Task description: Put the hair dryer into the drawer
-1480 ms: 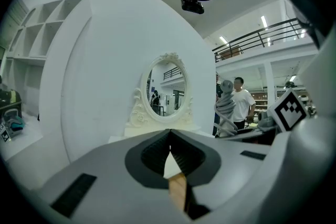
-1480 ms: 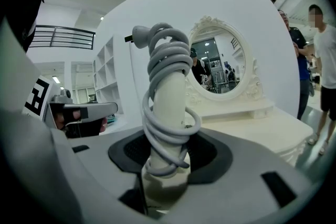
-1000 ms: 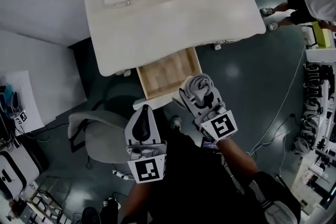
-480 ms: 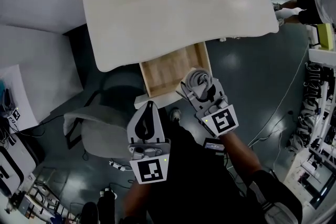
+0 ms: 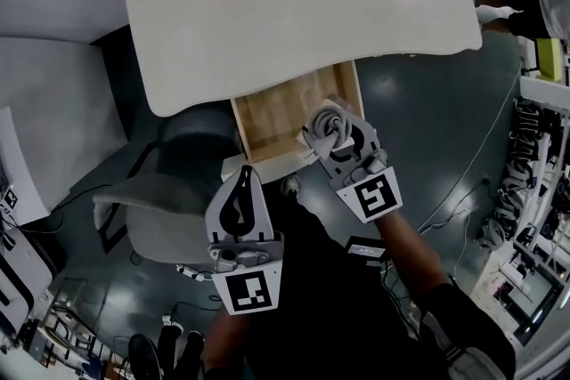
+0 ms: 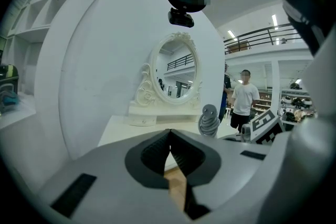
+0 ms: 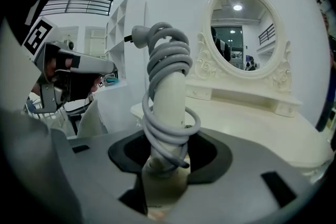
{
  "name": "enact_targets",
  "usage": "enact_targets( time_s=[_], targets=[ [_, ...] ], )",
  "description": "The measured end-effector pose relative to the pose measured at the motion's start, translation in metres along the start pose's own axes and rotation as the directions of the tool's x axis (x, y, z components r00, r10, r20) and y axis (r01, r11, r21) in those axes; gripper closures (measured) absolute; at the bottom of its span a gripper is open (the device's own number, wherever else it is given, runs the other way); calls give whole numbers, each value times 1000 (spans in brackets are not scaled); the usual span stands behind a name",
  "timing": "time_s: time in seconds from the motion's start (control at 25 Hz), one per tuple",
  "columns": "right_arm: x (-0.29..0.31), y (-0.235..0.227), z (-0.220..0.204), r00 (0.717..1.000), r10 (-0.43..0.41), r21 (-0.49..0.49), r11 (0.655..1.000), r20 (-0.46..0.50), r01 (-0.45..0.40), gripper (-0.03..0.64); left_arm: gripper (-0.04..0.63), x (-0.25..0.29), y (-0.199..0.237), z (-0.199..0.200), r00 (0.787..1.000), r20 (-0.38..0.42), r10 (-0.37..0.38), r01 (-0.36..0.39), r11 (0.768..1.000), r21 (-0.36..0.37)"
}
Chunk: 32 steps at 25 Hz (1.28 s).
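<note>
Right gripper [image 7: 163, 168] clamps cord-wrapped hair dryer [image 7: 169, 97] near open drawer [image 5: 276, 116]; left gripper [image 6: 170, 147] sits closed, empty.

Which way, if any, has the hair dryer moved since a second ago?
Yes: the hair dryer, held in the right tongs, has come further over the front right corner of the open drawer.

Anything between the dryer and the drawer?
Nothing in the head view: the dryer overlaps the open drawer at its near corner; its wood bottom is bare.
</note>
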State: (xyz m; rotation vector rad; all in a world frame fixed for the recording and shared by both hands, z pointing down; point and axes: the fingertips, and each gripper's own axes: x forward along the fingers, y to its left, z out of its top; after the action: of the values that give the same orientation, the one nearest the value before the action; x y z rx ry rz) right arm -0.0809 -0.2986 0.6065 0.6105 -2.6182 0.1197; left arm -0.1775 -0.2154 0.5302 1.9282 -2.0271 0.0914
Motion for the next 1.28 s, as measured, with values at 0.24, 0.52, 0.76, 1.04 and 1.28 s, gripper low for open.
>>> enact_targets(
  time_s=[0.24, 0.52, 0.76, 1.04, 1.28],
  targets=[
    [14, 7, -24, 993, 48, -127, 990, -112, -62, 422, 572, 3, 8, -13, 1000, -14, 7, -7, 1000, -11],
    [28, 15, -50, 977, 74, -201, 973, -202, -115, 422, 572, 8, 14, -25, 999, -30, 14, -15, 1000, -19],
    [37, 21, -76, 960, 90, -248, 956, -266, -158, 422, 572, 9, 21, -32, 999, -35, 21, -22, 999, -24],
    [43, 18, -104, 934, 103, -331, 917, -341, -222, 422, 572, 16, 23, -36, 999, -39, 24, -25, 999, -26],
    [52, 21, -122, 910, 111, -370, 889, -398, -271, 422, 572, 20, 29, -42, 999, -45, 20, -22, 999, -28]
  ],
)
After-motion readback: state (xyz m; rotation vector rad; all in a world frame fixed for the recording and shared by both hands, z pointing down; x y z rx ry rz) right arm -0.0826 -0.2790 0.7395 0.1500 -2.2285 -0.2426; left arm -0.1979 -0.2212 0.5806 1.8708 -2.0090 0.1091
